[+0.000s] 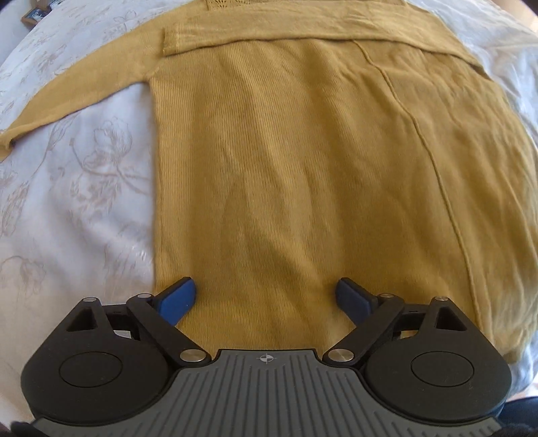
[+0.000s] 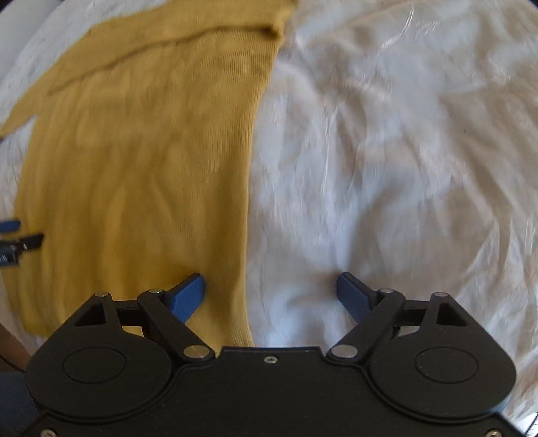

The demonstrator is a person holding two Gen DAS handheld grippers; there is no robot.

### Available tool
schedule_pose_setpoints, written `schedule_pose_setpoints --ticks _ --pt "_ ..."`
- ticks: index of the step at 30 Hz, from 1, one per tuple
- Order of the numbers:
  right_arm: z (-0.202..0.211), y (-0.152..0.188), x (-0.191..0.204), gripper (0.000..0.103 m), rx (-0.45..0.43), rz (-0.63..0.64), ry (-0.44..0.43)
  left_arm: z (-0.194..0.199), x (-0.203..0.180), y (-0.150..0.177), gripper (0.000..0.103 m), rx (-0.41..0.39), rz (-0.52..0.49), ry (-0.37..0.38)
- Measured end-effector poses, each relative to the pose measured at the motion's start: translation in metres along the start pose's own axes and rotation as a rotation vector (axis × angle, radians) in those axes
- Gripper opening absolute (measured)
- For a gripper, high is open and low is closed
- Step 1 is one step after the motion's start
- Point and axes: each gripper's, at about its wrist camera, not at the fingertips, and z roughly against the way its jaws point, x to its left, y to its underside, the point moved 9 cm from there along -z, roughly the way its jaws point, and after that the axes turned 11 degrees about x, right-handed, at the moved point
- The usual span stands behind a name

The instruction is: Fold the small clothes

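A mustard-yellow knit sweater (image 1: pixel 302 174) is lying flat on a white floral bedsheet (image 1: pixel 77 188), its hem near and its neckline at the far edge of the left wrist view. One sleeve (image 1: pixel 269 32) is lying folded across the chest, while the other sleeve (image 1: pixel 74 84) is stretching out to the left over the sheet. The left gripper (image 1: pixel 265 299) is hovering over the near hem with its blue fingers (image 1: pixel 178 299) spread wide and nothing between them. The right gripper (image 2: pixel 270 295) is also standing spread and empty, straddling the sweater's right side edge (image 2: pixel 250 188), one finger over knit and the other over bare sheet. The fabric is looking soft, light and limp, a fine rib knit that will probably drape and sag rather than hold a crease, and may stretch if pulled. Good places to take hold would seem to be the outstretched sleeve near its cuff, or the hem corners, pinching both layers so the fold carries over evenly.
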Motion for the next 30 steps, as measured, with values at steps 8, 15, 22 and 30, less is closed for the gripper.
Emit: schedule_pose_setpoints --ticks 8,15,22,30 --pt "0.025 0.003 -0.001 0.089 -0.049 0.055 0.105 0.001 0.004 0.029 0.093 0.037 0.029 -0.032" --pt "0.052 -0.056 0.068 0.089 -0.253 0.234 0.008 0.002 0.007 0.035 0.093 0.041 0.074 -0.055" --pt "0.004 -0.038 0.083 0.090 -0.174 0.286 0.071 -0.006 -0.007 0.037 0.097 0.052 0.108 -0.071" --pt "-0.001 -0.012 0.009 0.102 -0.119 -0.003 0.047 -0.015 0.003 0.035 0.103 0.041 0.142 -0.026"
